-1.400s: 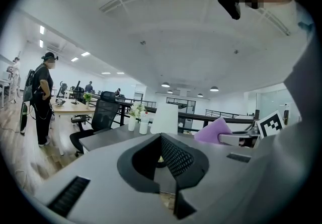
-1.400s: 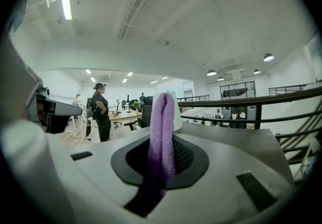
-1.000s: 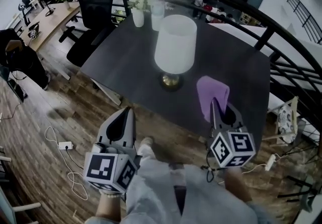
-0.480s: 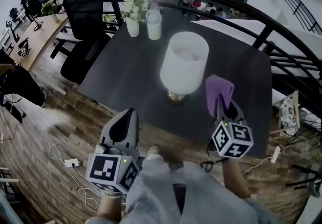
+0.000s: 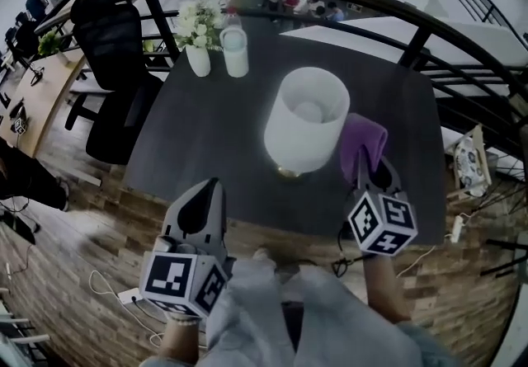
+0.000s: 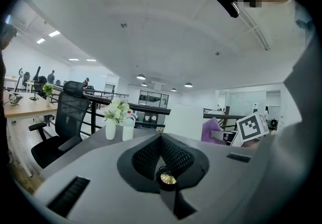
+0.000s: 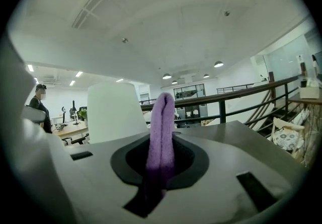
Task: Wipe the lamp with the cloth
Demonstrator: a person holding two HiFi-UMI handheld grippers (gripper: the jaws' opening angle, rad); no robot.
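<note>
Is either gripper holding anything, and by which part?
The right gripper is shut on the purple cloth, pinching one end; the rest stands out past the jaws. The left gripper is shut on nothing.

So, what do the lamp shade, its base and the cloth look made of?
Shade: matte white with no glare, probably fabric or frosted plastic.
Base: shiny and gold-toned, likely metal.
Cloth: purple with a fuzzy nap, folds softly, likely microfiber or terry.
</note>
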